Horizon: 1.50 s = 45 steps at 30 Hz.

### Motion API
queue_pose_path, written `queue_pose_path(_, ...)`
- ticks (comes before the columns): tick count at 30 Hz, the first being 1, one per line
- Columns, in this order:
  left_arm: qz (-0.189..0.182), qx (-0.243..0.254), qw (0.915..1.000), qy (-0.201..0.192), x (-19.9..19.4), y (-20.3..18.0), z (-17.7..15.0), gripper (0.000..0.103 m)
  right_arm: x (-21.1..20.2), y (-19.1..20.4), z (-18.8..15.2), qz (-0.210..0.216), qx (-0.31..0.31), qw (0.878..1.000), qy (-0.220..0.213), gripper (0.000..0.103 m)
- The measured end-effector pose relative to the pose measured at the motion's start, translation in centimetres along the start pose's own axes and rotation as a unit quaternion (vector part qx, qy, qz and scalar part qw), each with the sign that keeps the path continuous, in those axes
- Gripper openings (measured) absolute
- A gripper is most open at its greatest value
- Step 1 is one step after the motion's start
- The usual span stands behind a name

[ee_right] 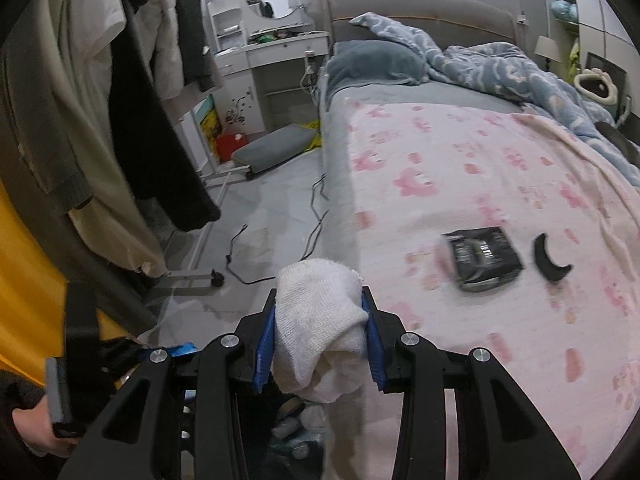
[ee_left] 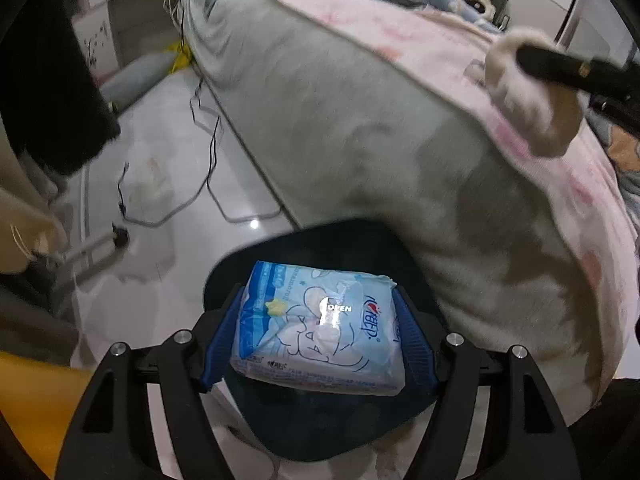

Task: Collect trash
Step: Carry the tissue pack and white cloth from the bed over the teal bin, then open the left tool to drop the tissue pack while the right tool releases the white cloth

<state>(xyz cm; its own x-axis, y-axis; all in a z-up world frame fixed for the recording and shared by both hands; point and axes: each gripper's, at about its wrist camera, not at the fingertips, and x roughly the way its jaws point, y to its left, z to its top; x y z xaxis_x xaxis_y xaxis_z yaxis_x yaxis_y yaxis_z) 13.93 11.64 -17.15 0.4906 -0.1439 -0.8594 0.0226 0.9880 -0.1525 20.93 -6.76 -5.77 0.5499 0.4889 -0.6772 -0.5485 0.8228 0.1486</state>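
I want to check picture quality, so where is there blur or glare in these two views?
Left wrist view: the bed and floor are smeared by motion, while the blue tissue pack stays sharp with a glare streak on its wrapper. Right wrist view: the black packet on the pink blanket is blurred; the white cloth is clear.

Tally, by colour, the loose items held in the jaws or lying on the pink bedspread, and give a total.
Blue and white: 1, the tissue pack in the left gripper.
White: 1, the rolled towel in the right gripper.
Black: 2, the black packet and the curved black piece on the pink bedspread.
Total: 4
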Motion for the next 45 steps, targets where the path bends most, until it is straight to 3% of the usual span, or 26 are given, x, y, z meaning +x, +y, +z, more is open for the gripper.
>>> queue_pose_path(7,0.001,-0.019,0.9981,0.058,2.8,1.5,-2.3,0.074,1.3,2.9,-0.4,0.017,-0.017,1.000,0.014,0.039)
queue_pose_path(14,-0.009,-0.021,0.9949,0.099,4.8,1.6,-3.9,0.077,2.8,3.3,-0.7,0.018,-0.016,0.999,0.034,0.039)
queue_pose_path(18,-0.017,-0.028,0.9929,0.114,5.3,2.0,-4.6,0.088,3.8,3.5,-1.0,0.028,-0.009,0.998,0.049,0.039)
queue_pose_path(26,-0.023,-0.046,0.9945,0.091,4.0,3.4,-4.2,0.092,6.5,4.3,-2.0,0.035,-0.008,0.995,0.091,0.039)
queue_pose_path(32,-0.013,-0.042,0.9983,0.039,1.3,4.2,-3.2,0.091,9.2,5.2,-3.1,0.031,-0.013,0.991,0.127,0.039)
queue_pose_path(45,-0.003,-0.044,0.9971,-0.062,-4.5,7.1,-0.9,0.075,14.3,6.8,-5.7,0.027,-0.019,0.980,0.196,0.039)
